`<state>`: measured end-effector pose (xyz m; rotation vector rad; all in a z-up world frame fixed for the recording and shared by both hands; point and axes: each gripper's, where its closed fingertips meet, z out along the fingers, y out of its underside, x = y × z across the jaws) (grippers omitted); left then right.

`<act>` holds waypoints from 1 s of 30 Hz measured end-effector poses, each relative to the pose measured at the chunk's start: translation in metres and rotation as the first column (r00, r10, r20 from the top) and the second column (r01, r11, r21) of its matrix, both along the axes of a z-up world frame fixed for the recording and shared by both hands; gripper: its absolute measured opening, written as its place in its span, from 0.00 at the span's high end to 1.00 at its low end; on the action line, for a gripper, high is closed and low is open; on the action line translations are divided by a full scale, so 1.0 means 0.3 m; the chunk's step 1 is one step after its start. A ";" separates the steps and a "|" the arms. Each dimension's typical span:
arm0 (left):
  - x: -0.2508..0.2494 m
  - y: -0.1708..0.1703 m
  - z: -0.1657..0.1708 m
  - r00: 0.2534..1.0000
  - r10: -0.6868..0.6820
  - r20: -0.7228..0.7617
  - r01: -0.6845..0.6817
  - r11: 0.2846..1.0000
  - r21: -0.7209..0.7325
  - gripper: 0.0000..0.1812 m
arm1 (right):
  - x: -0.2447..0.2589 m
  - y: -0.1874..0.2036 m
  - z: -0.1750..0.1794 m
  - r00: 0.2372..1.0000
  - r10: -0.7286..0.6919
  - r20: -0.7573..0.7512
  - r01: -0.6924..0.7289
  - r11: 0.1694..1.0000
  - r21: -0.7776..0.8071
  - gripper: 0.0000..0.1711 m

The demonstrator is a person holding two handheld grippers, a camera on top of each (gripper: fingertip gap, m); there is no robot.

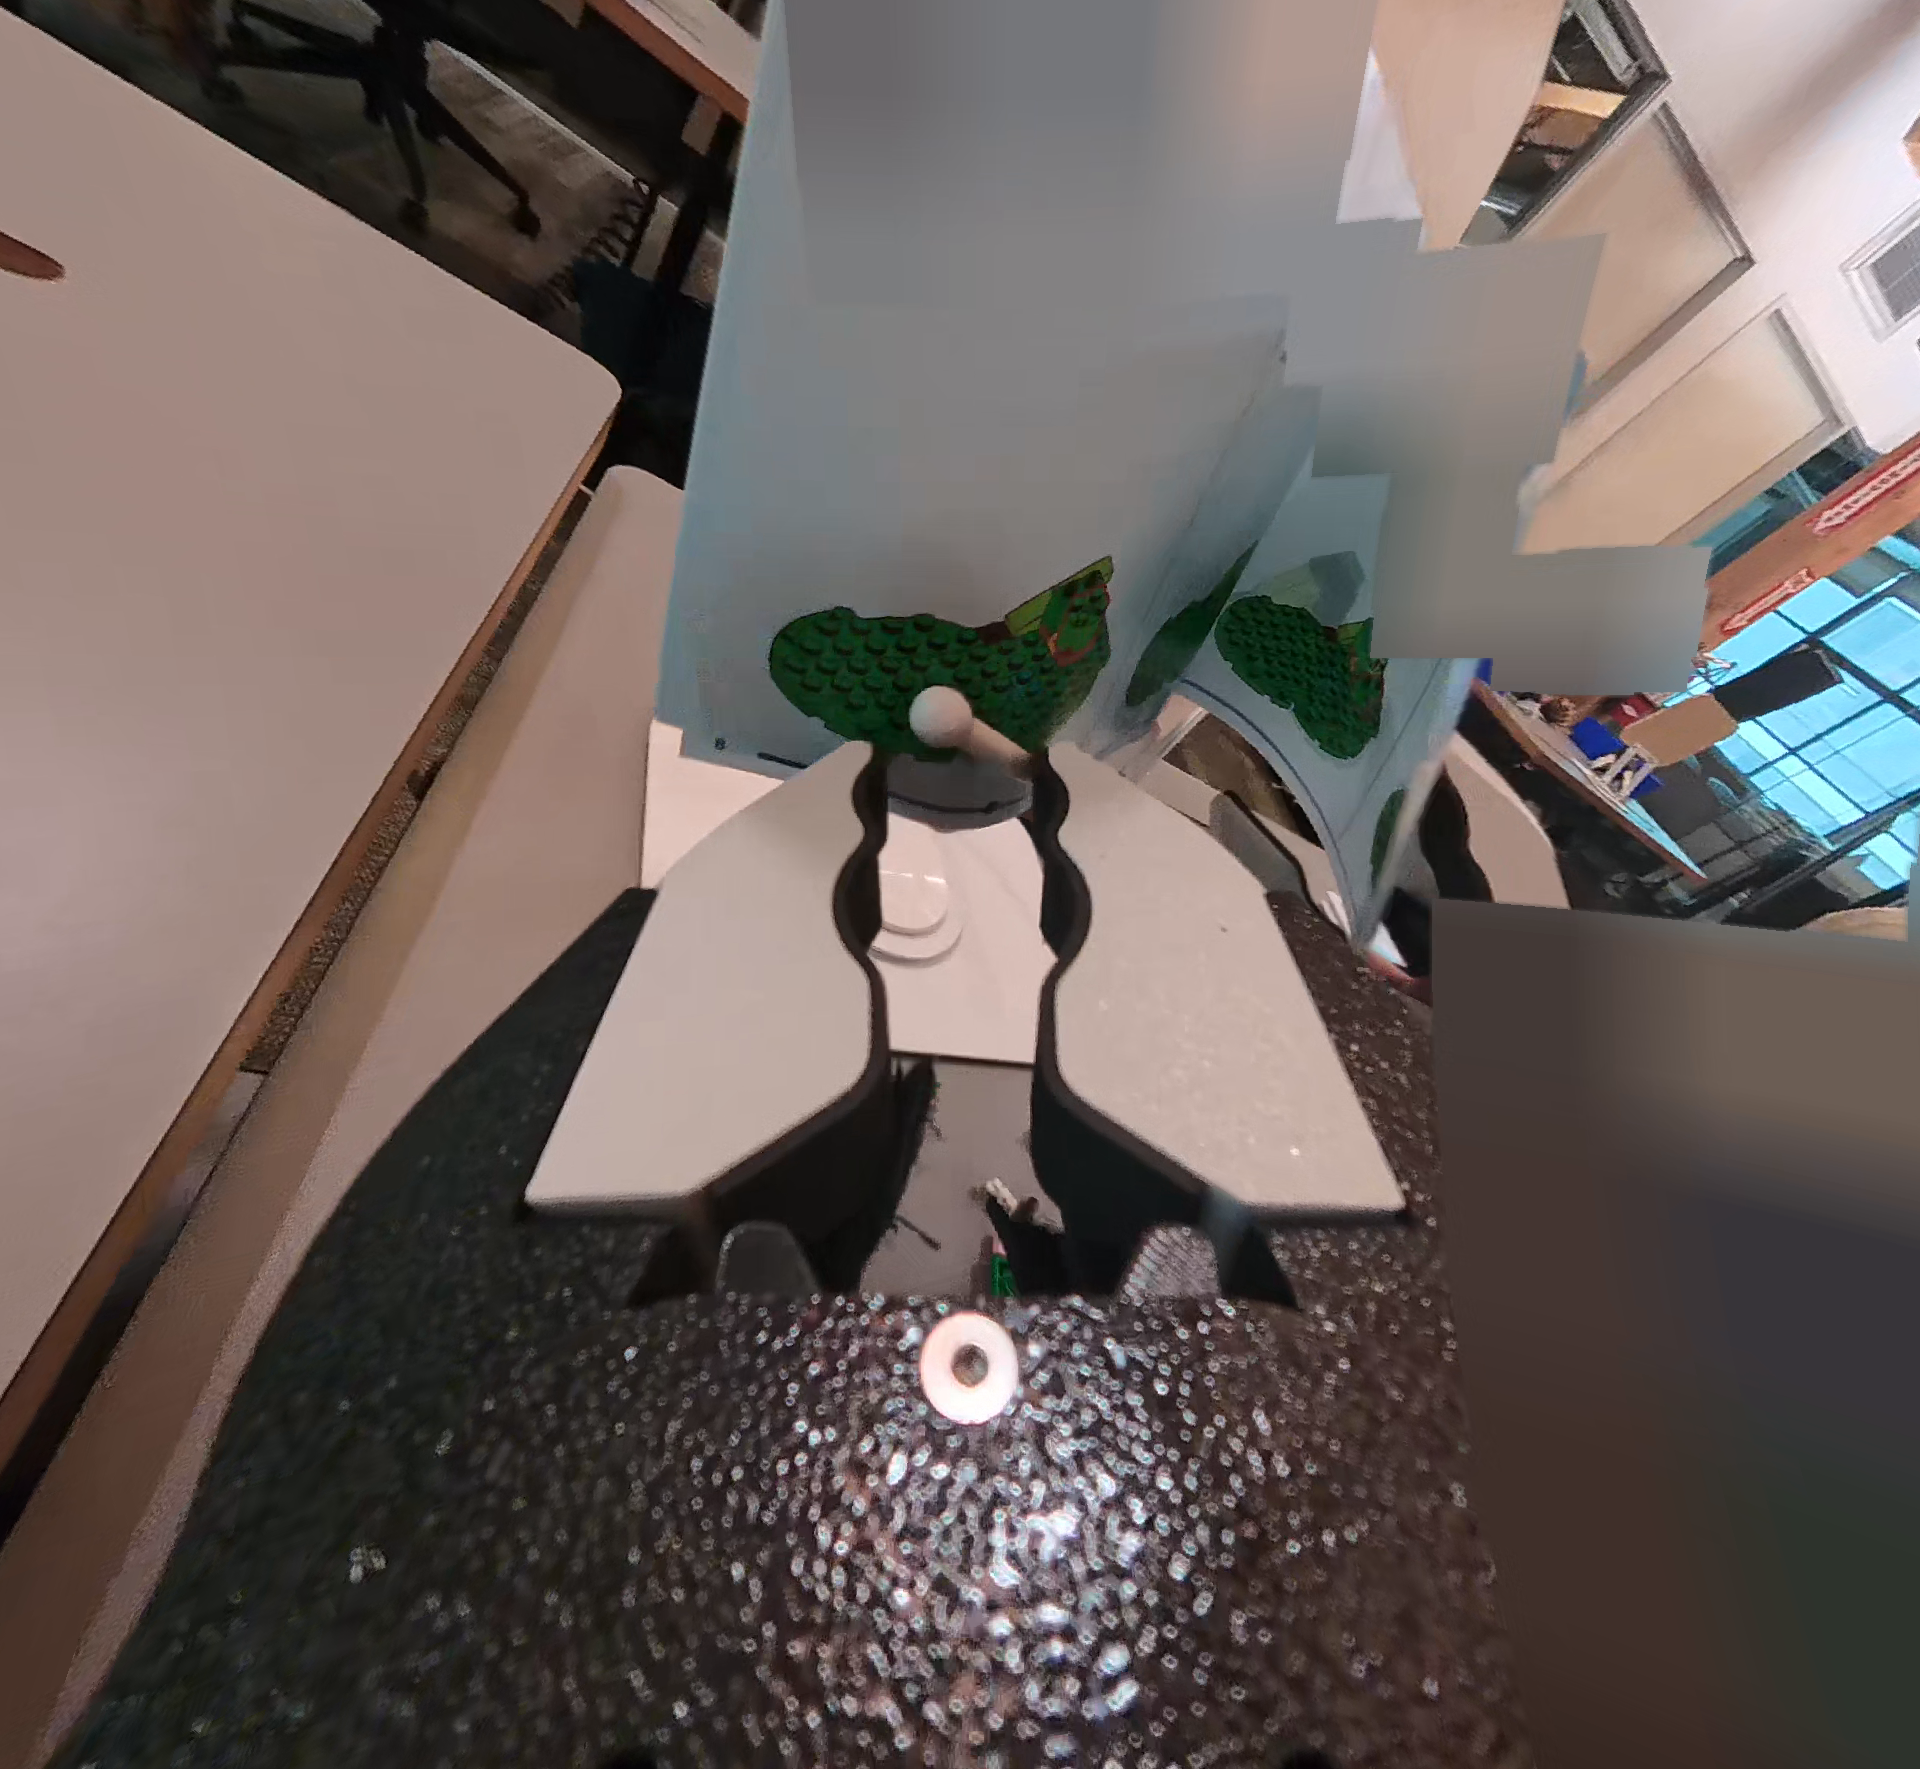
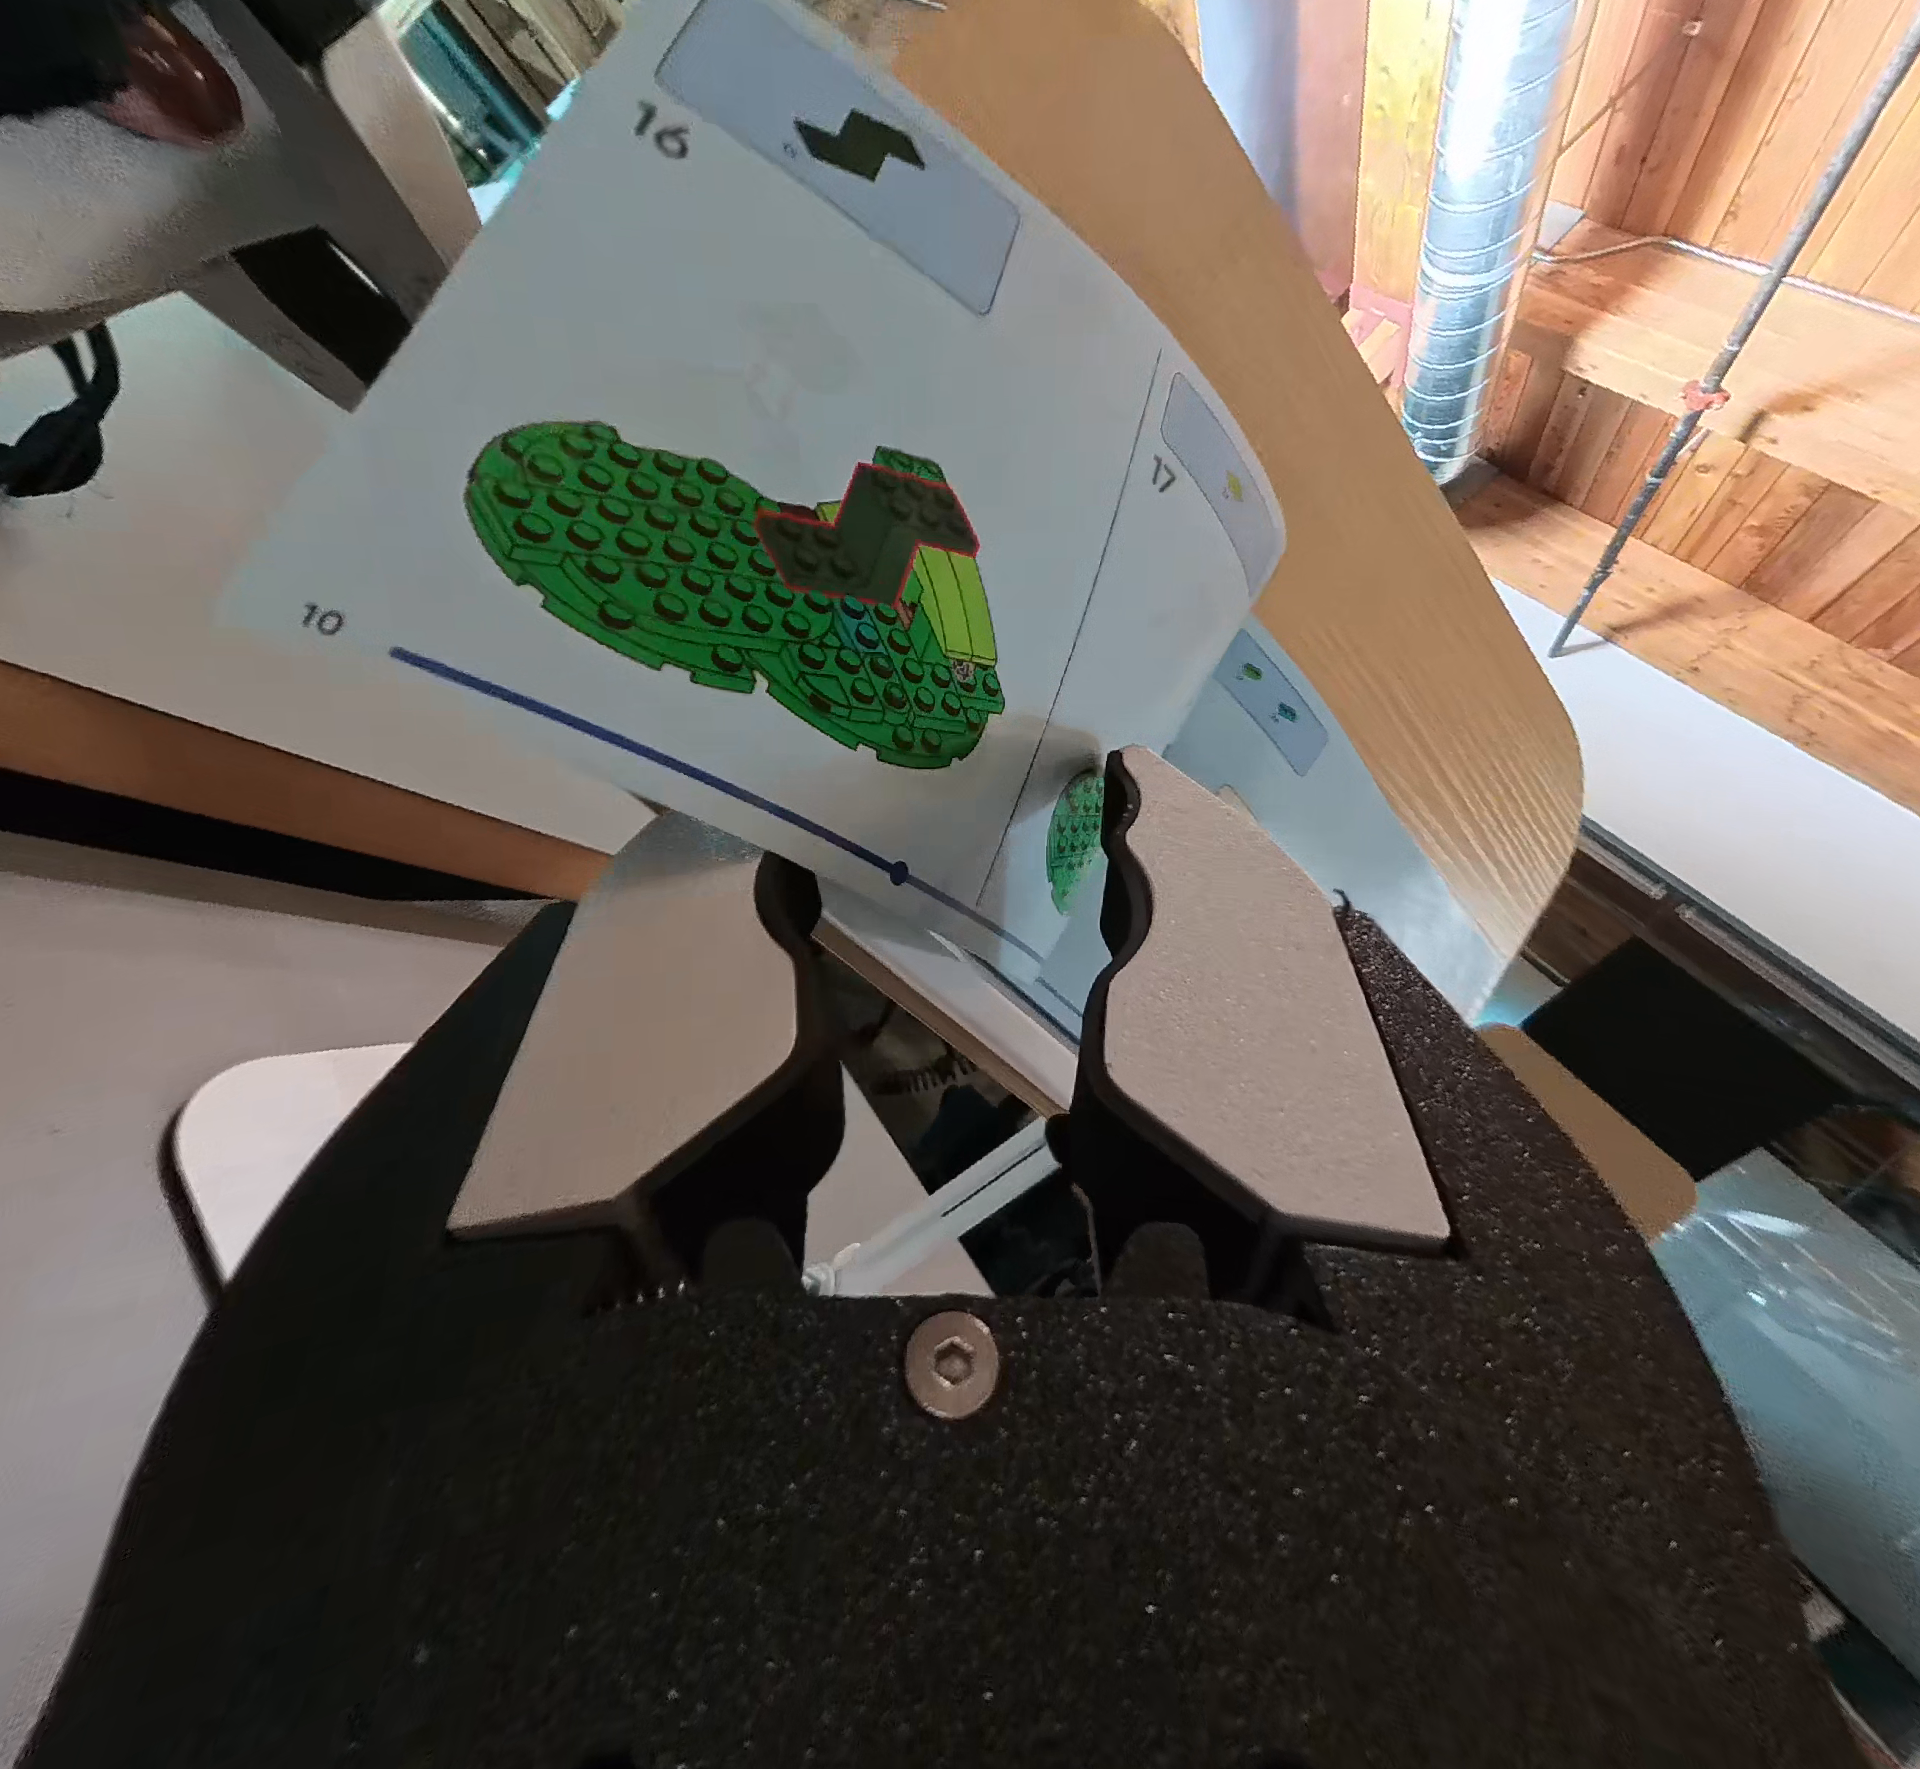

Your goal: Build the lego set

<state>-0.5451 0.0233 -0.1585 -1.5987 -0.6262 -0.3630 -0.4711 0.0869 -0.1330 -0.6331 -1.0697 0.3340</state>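
**Figure: Two grippers at a raised instruction booklet**

Left wrist view: my left gripper (image 1: 951, 763) holds its grey fingers (image 1: 748, 971) a narrow gap apart; a small white ball-headed peg (image 1: 940, 713) sits at the tips, at 12 o'clock, its stem running to the right-hand finger. Whether the peg is pinched I cannot tell. Directly behind it stands the pale-blue paper instruction booklet with green plate drawings (image 1: 935, 493), upright, pages fanning toward 2 o'clock. A white tabletop (image 1: 260, 524) lies at 9 o'clock.

Right wrist view: my right gripper (image 2: 951, 815) is partly open, fingers well apart. The booklet's lower edge (image 2: 727, 493) passes between them near the spine; contact I cannot confirm.

Handling, as I judge it: the booklet is light, limp and smooth, and bends under its own weight. I would grip near the stiffer spine, not at a loose page corner, which could tear or slip. No bricks are visible.
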 end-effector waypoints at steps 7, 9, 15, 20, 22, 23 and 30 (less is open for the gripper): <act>-0.008 -0.017 -0.034 0.986 -0.079 0.148 0.070 0.996 0.060 0.92 | -0.021 -0.009 -0.017 0.999 0.017 0.038 -0.016 0.999 -0.044 0.66; -0.020 -0.023 -0.061 0.978 -0.088 0.188 0.078 0.995 0.062 0.92 | -0.027 -0.017 -0.021 0.999 0.025 0.045 -0.023 0.998 -0.054 0.65; -0.022 -0.025 -0.134 0.953 -0.119 0.279 0.107 0.992 0.060 0.92 | -0.057 -0.061 -0.045 0.991 0.074 0.109 -0.064 0.993 -0.097 0.62; 0.020 -0.036 -0.223 0.947 -0.163 0.277 0.203 0.972 -0.122 0.93 | -0.087 -0.117 -0.083 0.968 0.160 0.190 -0.140 0.983 -0.115 0.60; 0.023 -0.054 -0.198 0.958 -0.165 0.233 0.200 0.970 -0.135 0.94 | -0.098 -0.139 -0.104 0.953 0.197 0.229 -0.173 0.978 -0.121 0.60; 0.019 -0.062 -0.174 0.963 -0.163 0.215 0.191 0.975 -0.116 0.93 | -0.102 -0.150 -0.112 0.947 0.212 0.243 -0.188 0.975 -0.119 0.60; 0.041 -0.123 0.080 0.942 -0.306 0.135 0.246 0.908 0.339 0.80 | -0.112 -0.188 -0.133 0.929 0.257 0.266 -0.234 0.965 -0.118 0.59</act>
